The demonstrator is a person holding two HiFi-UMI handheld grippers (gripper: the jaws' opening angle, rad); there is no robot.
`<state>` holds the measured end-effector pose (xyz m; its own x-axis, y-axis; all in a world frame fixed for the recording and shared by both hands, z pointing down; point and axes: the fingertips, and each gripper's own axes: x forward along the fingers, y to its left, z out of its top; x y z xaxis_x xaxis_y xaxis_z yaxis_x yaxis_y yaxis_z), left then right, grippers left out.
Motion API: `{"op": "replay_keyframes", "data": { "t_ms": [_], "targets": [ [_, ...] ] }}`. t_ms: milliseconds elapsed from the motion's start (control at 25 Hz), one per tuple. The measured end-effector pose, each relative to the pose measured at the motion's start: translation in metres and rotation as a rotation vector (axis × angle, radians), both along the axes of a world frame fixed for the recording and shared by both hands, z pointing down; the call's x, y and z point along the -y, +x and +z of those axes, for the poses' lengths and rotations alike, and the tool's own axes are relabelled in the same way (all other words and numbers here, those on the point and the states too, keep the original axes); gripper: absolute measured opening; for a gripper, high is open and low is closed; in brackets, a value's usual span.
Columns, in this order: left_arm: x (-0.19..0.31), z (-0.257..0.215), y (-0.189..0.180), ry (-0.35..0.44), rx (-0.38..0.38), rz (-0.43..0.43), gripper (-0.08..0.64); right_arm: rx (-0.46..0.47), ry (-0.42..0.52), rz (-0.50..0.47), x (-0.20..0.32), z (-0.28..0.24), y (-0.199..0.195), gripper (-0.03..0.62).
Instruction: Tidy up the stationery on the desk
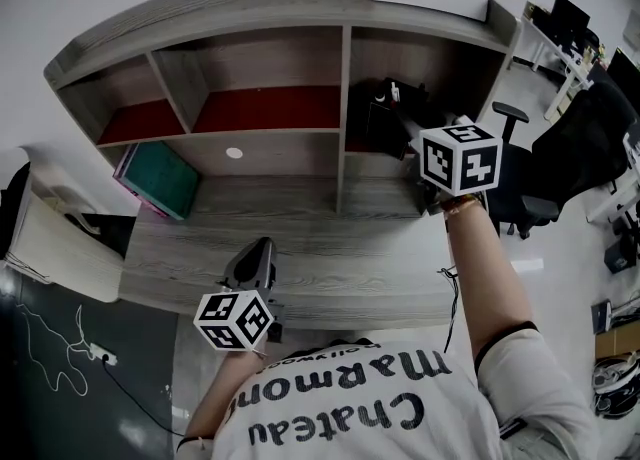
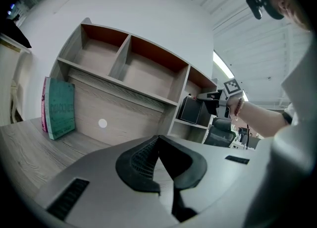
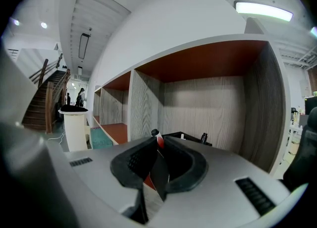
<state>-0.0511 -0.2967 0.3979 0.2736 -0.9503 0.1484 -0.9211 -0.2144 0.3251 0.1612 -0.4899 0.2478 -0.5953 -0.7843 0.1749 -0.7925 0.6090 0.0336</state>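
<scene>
**Pen held at the right-hand shelf: light, stiff, slick**

The pen [image 3: 157,138] is pinched in our right gripper [image 3: 158,147], whose jaws are clenched on its barrel. Only a red stretch and a black tip poke out toward 12 o'clock. We judge it light and stiff, but round and smooth, so it may roll or swivel between the pads. A hold across the middle of the barrel looks safest to us, because a pen gripped near one end could pivot as it is lowered.

The pen hangs just before the black organizer [image 1: 372,123], which stands in the right-hand shelf compartment [image 3: 213,98], at about 1 o'clock in the head view. A small dark thing stands up from the organizer's far edge, and we cannot tell what it is.

Our left gripper [image 2: 158,140] hovers low at 6 o'clock over the bench [image 1: 320,248], with its jaws closed together and nothing between them. A teal book [image 1: 160,178] leans at 9 o'clock, well apart from both grippers.
</scene>
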Motion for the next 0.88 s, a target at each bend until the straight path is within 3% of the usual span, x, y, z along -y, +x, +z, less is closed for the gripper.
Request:
{"op": "replay_keyframes", "data": {
  "t_ms": [360, 880],
  "targets": [
    [0.0, -0.006, 0.005, 0.009, 0.021, 0.028, 0.015, 0.036, 0.018, 0.016, -0.009, -0.011, 0.01, 0.063],
    [-0.009, -0.044, 0.009, 0.083, 0.011, 0.095, 0.015, 0.267, 0.026, 0.098, -0.084, -0.017, 0.042, 0.021]
  ]
}}
